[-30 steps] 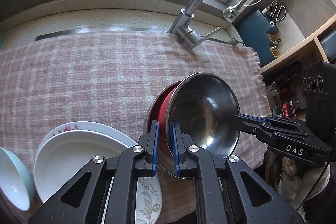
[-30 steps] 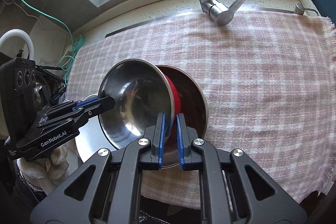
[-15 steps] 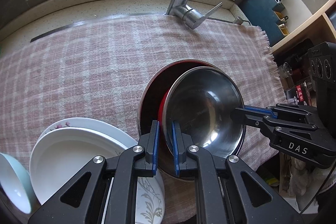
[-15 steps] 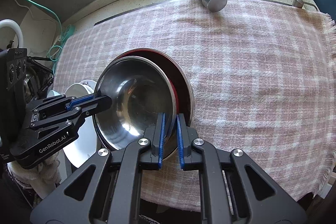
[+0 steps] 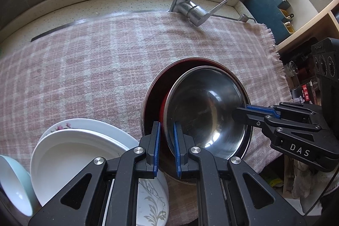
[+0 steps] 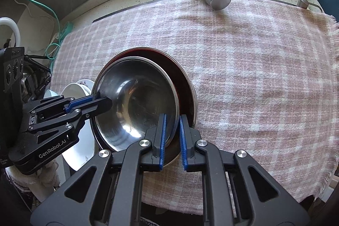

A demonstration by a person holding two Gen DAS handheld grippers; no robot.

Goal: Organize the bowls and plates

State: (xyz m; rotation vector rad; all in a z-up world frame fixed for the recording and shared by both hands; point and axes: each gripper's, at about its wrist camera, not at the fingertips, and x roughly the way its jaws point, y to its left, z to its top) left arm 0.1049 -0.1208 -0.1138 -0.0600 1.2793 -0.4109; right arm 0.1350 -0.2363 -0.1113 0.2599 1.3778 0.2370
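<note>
White plates [image 5: 74, 154] sit in a pile on the left of the checked cloth [image 5: 84, 69] on the tabletop. Next to them, the left tongs [image 5: 166, 126] pinch the near rim of the steel bowl [image 5: 207, 111]. A moment ago that bowl was tipped up. Now it has come down and lies inside the red bowl [image 5: 154, 94]. On the right, the right tongs [image 6: 171, 118] have just begun to open a tiny bit, with the rim between them. The bowls look stacked, so letting go should come next.
</note>
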